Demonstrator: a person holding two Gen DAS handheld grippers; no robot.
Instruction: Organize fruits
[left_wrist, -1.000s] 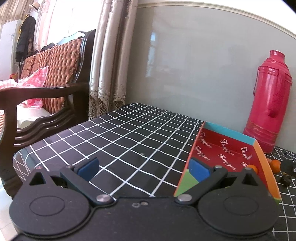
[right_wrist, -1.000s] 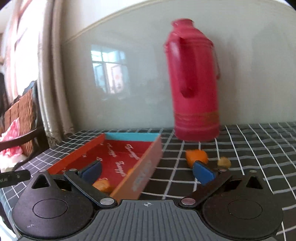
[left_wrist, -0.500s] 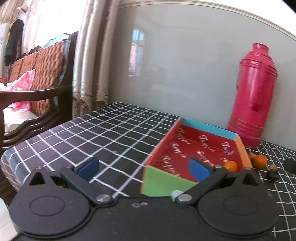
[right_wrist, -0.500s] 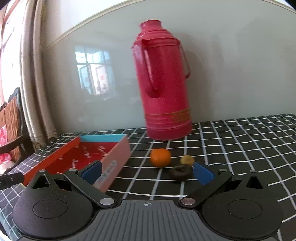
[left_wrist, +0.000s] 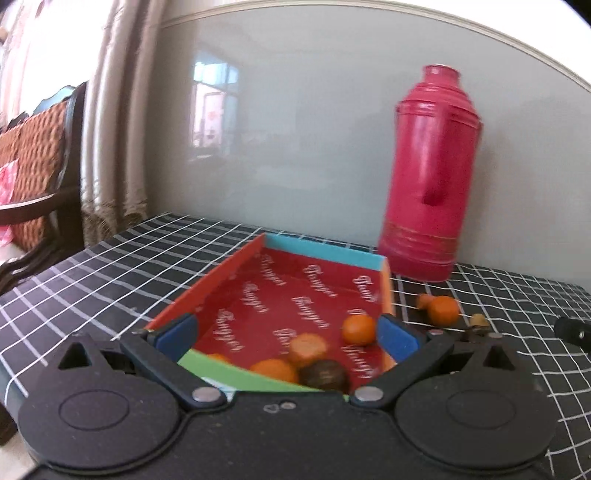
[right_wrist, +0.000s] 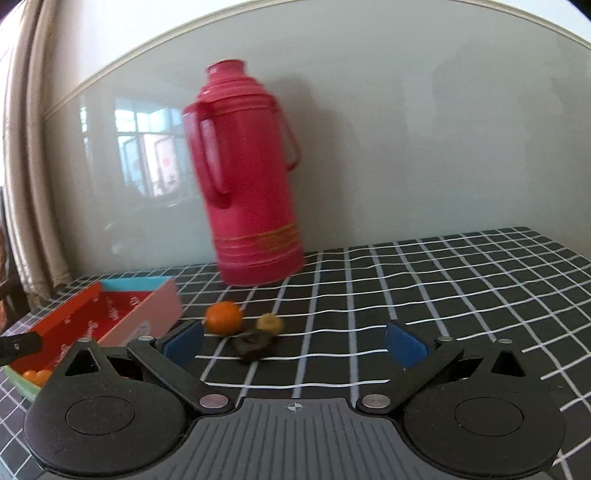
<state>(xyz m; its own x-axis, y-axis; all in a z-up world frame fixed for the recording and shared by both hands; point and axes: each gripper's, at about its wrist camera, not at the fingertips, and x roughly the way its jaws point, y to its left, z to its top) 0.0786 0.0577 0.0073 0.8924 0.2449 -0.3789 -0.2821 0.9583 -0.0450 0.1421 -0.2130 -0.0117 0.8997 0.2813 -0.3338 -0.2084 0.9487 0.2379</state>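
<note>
Checked tablecloth (right_wrist: 424, 280) filling mid-frame: both grippers, left gripper (left_wrist: 286, 330) and right gripper (right_wrist: 295, 341), are hovering level, jaws spread wide, gripping nothing.

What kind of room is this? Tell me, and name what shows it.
Probably a home living or dining room: a table in a black checked cloth against the wall, a red thermos flask on it, and a wooden armchair with woven cushions beside curtains.

Black checked table (right_wrist: 443, 295) with tray (left_wrist: 229, 269), thermos (right_wrist: 251, 184), orange (right_wrist: 223, 317)
</note>
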